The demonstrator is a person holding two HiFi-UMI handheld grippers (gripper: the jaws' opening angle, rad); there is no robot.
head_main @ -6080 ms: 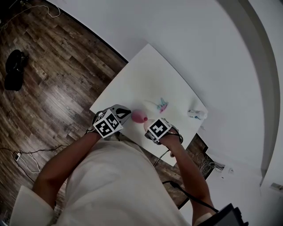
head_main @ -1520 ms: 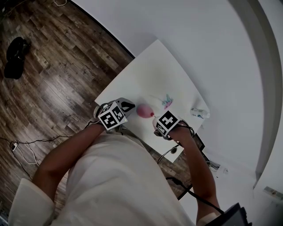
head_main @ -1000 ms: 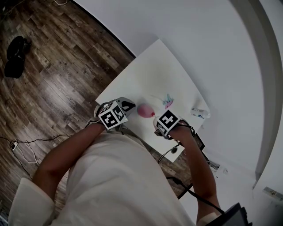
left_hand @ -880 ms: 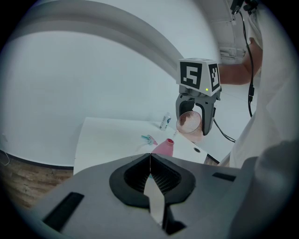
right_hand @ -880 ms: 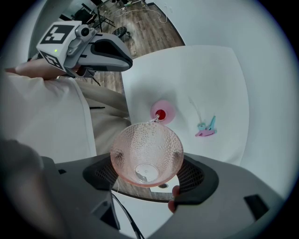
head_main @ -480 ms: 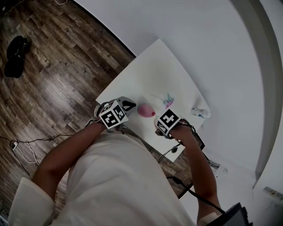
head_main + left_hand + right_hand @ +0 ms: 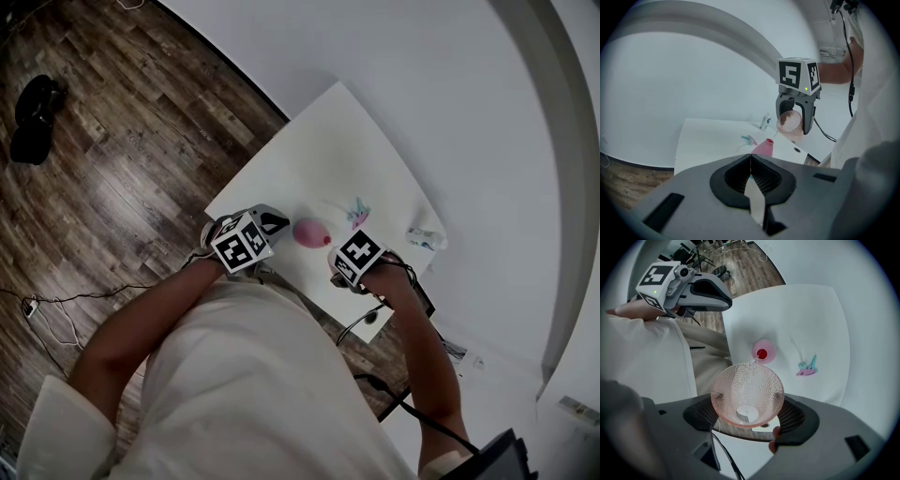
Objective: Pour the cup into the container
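Note:
My right gripper (image 7: 747, 412) is shut on a clear pink dimpled cup (image 7: 746, 394). The cup is tipped forward, its rim just above the red mouth of the pink container (image 7: 762, 353). Seen from the left gripper view, the cup (image 7: 789, 121) hangs tilted over the container (image 7: 764, 147), and a thin trickle seems to run from the rim to the mouth. The cup looks almost drained. My left gripper (image 7: 750, 161) is shut on nothing and hovers left of the container (image 7: 311, 232). In the head view the right gripper (image 7: 354, 257) hides the cup.
A small teal and pink object (image 7: 808, 367) lies on the white table (image 7: 300, 159) beyond the container. A little bottle (image 7: 424, 240) stands near the table's far right corner. Wooden floor (image 7: 103, 159) surrounds the table. A cable (image 7: 851, 79) trails from the right gripper.
Since six seconds ago the right gripper has come to hold the cup over the container's mouth. In the last second and a half both grippers have hardly moved.

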